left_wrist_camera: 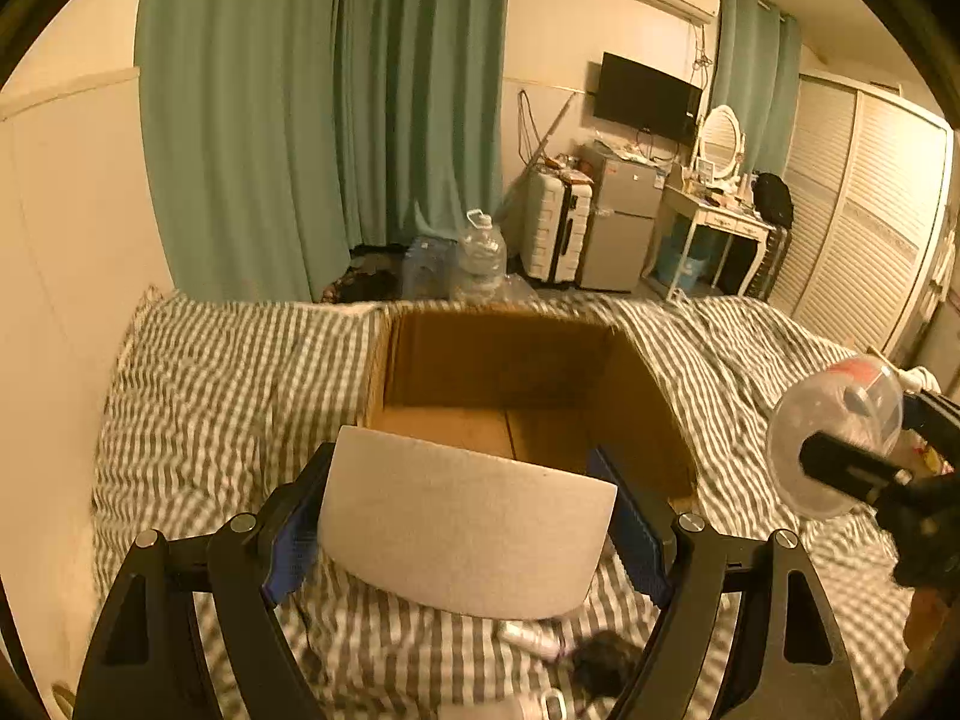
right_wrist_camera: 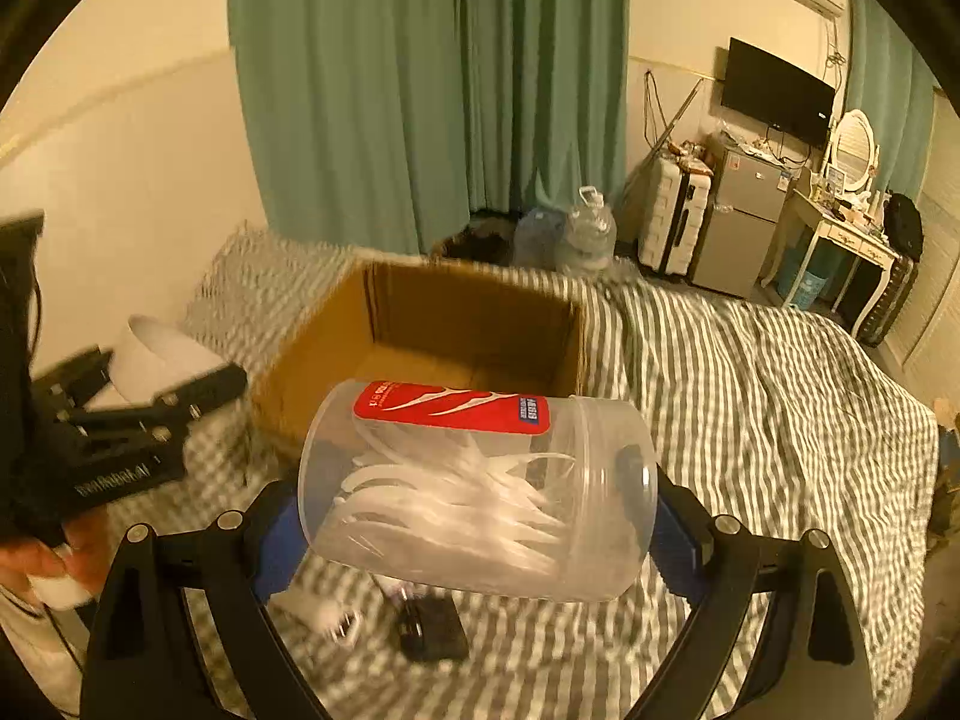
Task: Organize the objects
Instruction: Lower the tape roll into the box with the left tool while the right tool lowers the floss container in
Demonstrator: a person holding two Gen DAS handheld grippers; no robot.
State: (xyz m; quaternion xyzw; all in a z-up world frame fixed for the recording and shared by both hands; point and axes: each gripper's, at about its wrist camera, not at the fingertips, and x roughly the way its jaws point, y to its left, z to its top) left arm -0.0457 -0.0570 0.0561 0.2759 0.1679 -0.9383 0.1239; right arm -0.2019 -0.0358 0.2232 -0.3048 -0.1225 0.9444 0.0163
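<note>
While both hands are up over the bed point(left_wrist_camera: 198, 396), the left hand-held gripper point(left_wrist_camera: 468, 525) is clamped on a white paper roll point(left_wrist_camera: 468, 519), blue pads pressed against its two ends, and it hangs just short of the near edge of the open cardboard box point(left_wrist_camera: 510, 372). You can see the roll again from the right wrist camera point(right_wrist_camera: 159, 360), partly covered by the gripper's black frame. The right hand-held gripper point(right_wrist_camera: 477, 495) is gripping a clear plastic jar point(right_wrist_camera: 480, 492) lying on its side, red label point(right_wrist_camera: 450, 408) on top, a tangle of white floss picks inside. It's held above the bed, near the box's front edge point(right_wrist_camera: 420, 324). From the left camera that jar point(left_wrist_camera: 834, 435) is way off at the right edge, half blocked by the gripper's finger.

The box looks empty as far as I can see, though its near wall hides the front part of the floor. Striped bedding is motion-blurred. Below the jar there's a small black thing point(right_wrist_camera: 432, 627) and something white point(right_wrist_camera: 324, 612) lying on the bed near its front edge, too blurry to tell what they are.
</note>
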